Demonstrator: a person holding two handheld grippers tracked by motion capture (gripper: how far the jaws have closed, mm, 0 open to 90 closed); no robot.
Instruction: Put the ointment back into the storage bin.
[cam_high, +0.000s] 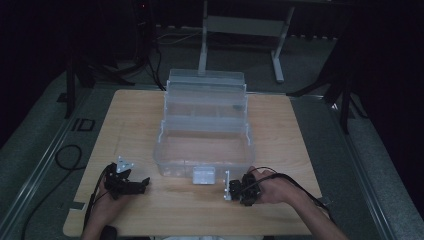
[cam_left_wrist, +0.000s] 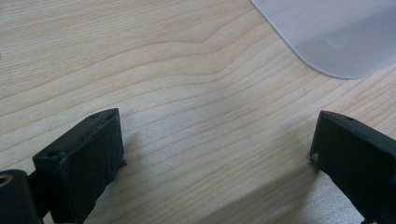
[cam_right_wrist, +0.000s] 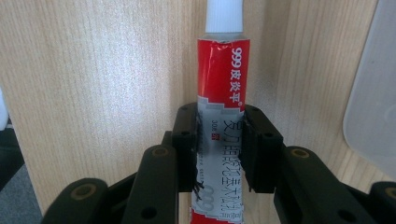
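The right gripper (cam_right_wrist: 219, 140) is clamped on the lower half of a red-and-white tube (cam_right_wrist: 223, 88), which sits just in front of the clear box (cam_high: 205, 145) near its latch (cam_high: 204, 176); the left gripper (cam_left_wrist: 217, 154) stands open over bare table (cam_left_wrist: 154, 70), holding nothing. To do this step well, in my judgement, the grip should stay square across the tube's flat sides and be lifted straight up before it passes over the box's front wall, since the soft body could twist or slip. The tube's long axis runs in line with the right gripper's jaws, white cap (cam_right_wrist: 224, 16) pointing away from the hand.
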